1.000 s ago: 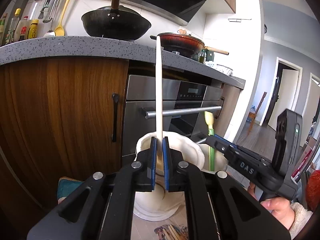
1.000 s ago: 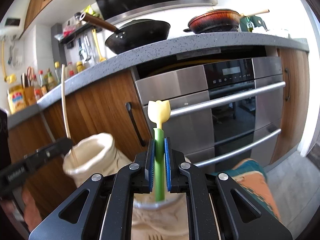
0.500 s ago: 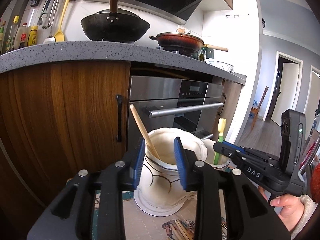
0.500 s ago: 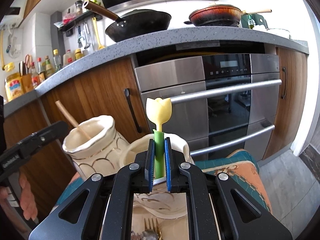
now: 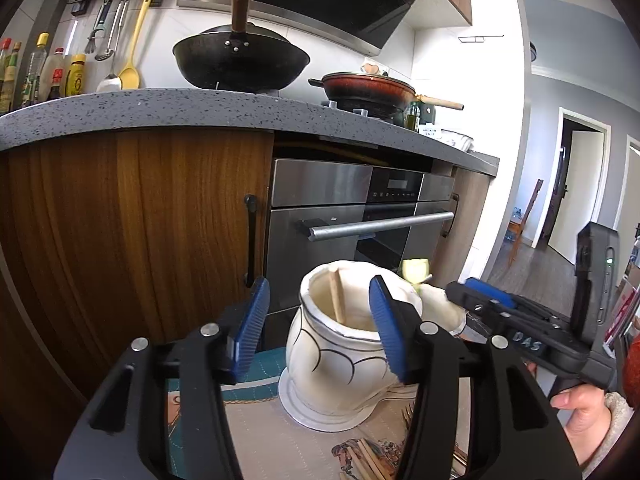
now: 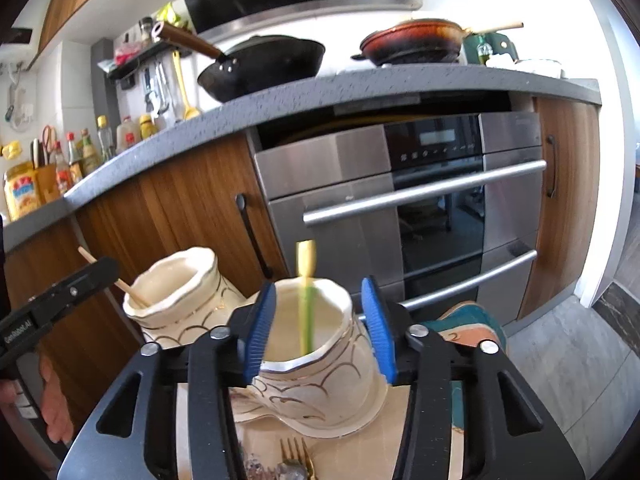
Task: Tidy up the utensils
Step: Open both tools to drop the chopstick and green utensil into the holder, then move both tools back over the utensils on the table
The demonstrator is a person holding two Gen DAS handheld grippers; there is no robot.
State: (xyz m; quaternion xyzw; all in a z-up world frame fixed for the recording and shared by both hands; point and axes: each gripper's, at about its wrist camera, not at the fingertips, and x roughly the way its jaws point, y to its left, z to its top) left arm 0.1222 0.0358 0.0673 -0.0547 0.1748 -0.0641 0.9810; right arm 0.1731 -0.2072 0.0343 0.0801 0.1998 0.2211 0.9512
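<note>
Between both claws nothing is clamped now: the left gripper (image 5: 318, 322) and right gripper (image 6: 318, 330) have just been opening, releasing the chopstick (image 5: 337, 298) and the green utensil (image 6: 306, 300) into the vases ahead.

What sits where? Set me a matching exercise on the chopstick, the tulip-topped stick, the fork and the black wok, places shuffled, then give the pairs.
Things:
1. chopstick
2. tulip-topped stick
3. fork
4. black wok

Places (right wrist view):
A. up on the counter
B. in the right vase
C. lying on the mat in front of the vases
D. in the left vase

Pairs: 1-D, 2-B, 3-C, 4-A
</note>
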